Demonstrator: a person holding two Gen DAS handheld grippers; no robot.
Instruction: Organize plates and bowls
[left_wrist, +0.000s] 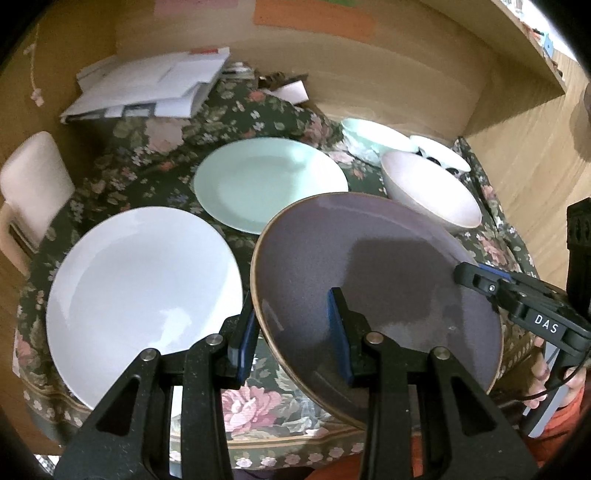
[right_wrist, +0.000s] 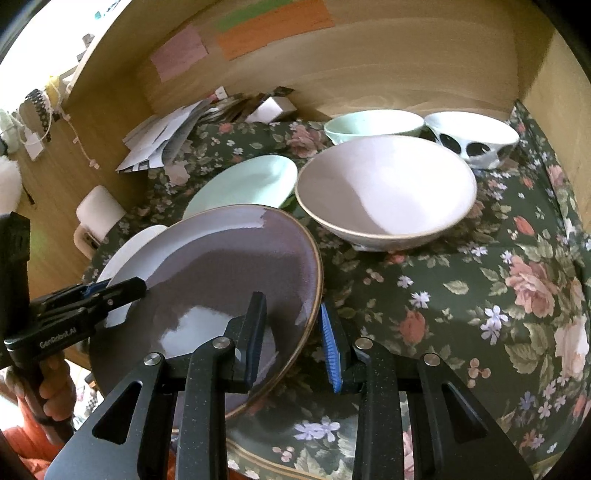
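Observation:
A purple plate (left_wrist: 369, 273) with a gold rim is held tilted above the floral tablecloth (right_wrist: 461, 295). My left gripper (left_wrist: 291, 332) straddles its left rim, one finger on each side. My right gripper (right_wrist: 293, 336) straddles its right rim the same way, and it shows in the left wrist view (left_wrist: 476, 277) on the plate's far edge. The plate fills the lower left of the right wrist view (right_wrist: 221, 269). A white plate (left_wrist: 144, 291) and a mint plate (left_wrist: 269, 181) lie flat. A pink-white bowl (right_wrist: 384, 192), a mint bowl (right_wrist: 373, 125) and a black-spotted bowl (right_wrist: 472, 138) stand behind.
A pile of papers (left_wrist: 151, 88) lies at the back left by the wooden wall (left_wrist: 369, 77). A padded chair back (left_wrist: 33, 184) stands beyond the table's left edge. The person's hand (right_wrist: 48, 380) grips the left tool's handle.

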